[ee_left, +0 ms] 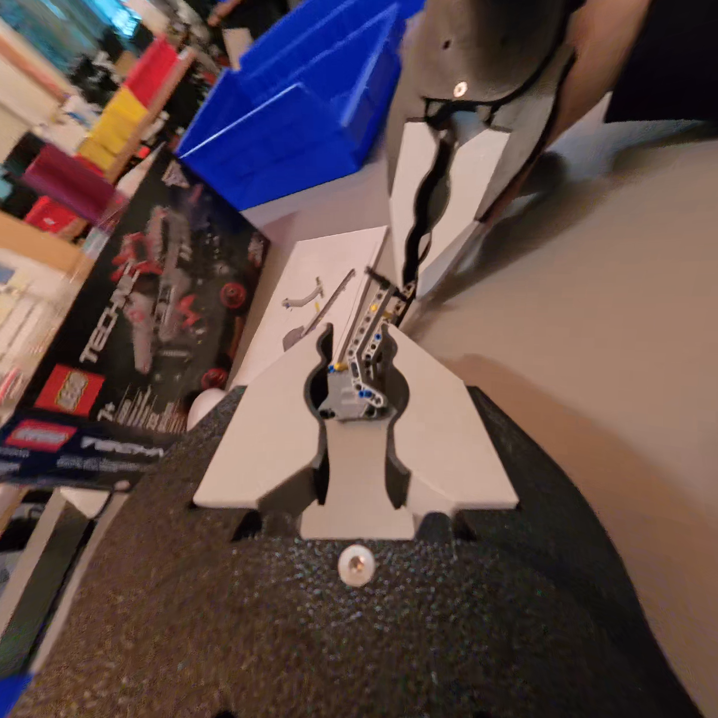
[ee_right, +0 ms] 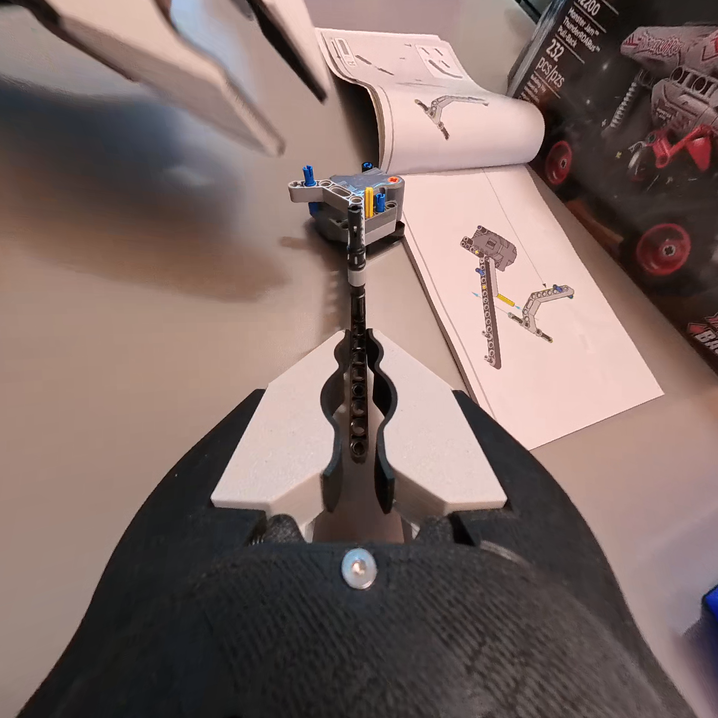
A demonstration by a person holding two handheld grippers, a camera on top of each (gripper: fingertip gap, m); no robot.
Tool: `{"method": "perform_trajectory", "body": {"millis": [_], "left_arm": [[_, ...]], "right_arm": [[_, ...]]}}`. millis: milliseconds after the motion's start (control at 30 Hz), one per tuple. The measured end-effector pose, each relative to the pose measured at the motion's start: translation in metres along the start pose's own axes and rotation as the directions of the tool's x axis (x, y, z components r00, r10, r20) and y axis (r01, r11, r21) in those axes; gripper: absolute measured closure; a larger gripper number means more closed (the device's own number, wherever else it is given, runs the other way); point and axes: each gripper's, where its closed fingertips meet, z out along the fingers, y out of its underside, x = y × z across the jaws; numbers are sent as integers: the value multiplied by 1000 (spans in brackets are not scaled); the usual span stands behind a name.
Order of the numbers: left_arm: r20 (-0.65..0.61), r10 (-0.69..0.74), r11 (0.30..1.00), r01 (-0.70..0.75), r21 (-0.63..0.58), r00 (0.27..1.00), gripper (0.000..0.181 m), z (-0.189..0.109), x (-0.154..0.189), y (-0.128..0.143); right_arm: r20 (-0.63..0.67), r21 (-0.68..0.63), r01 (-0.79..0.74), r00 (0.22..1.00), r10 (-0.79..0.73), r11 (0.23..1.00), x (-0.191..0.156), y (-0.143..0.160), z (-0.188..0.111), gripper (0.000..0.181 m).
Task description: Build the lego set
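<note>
A small grey Lego assembly (ee_right: pixel 345 202) with blue and yellow pins sits on the grey table beside the booklet. My right gripper (ee_right: pixel 359 334) is shut on a long black holed beam (ee_right: pixel 358 396) whose far end reaches the assembly. In the left wrist view the right gripper (ee_left: pixel 408 289) comes in from above, with the black beam (ee_left: pixel 402 307) at its tips. My left gripper (ee_left: pixel 357 330) is open, and the assembly (ee_left: pixel 349 396) shows through the gap between its fingers. In the right wrist view the left gripper (ee_right: pixel 299 122) is blurred, up and left of the assembly and apart from it.
An open instruction booklet (ee_right: pixel 524 349) lies right of the assembly and also shows in the left wrist view (ee_left: pixel 311 264). The dark Lego box (ee_left: pixel 136 311) stands behind it (ee_right: pixel 641 136). A blue bin (ee_left: pixel 291 116) sits farther back. A person's arm (ee_left: pixel 602 77) holds the right gripper. My hands' fingertips stand some 8 centimeters from each other.
</note>
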Motion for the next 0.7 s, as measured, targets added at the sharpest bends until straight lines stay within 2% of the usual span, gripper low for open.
{"method": "perform_trajectory", "body": {"millis": [100, 300, 467, 700], "left_arm": [[-90, 76, 996, -79, -38, 993, 150, 12, 2, -14], [-287, 97, 985, -133, -107, 953, 157, 33, 13, -18], [-297, 135, 963, -196, -186, 945, 171, 37, 9, -7], [-326, 123, 965, -190, -182, 937, 166, 39, 13, -8]], "right_arm": [[-3, -1, 14, 1000, -14, 1000, 0, -1, 0, 177], [-16, 5, 67, 998, -67, 998, -1, -4, -2, 177], [-25, 23, 83, 996, -83, 996, 0, -6, -4, 177], [-30, 48, 111, 994, -110, 993, -1, -11, -5, 177]]}}
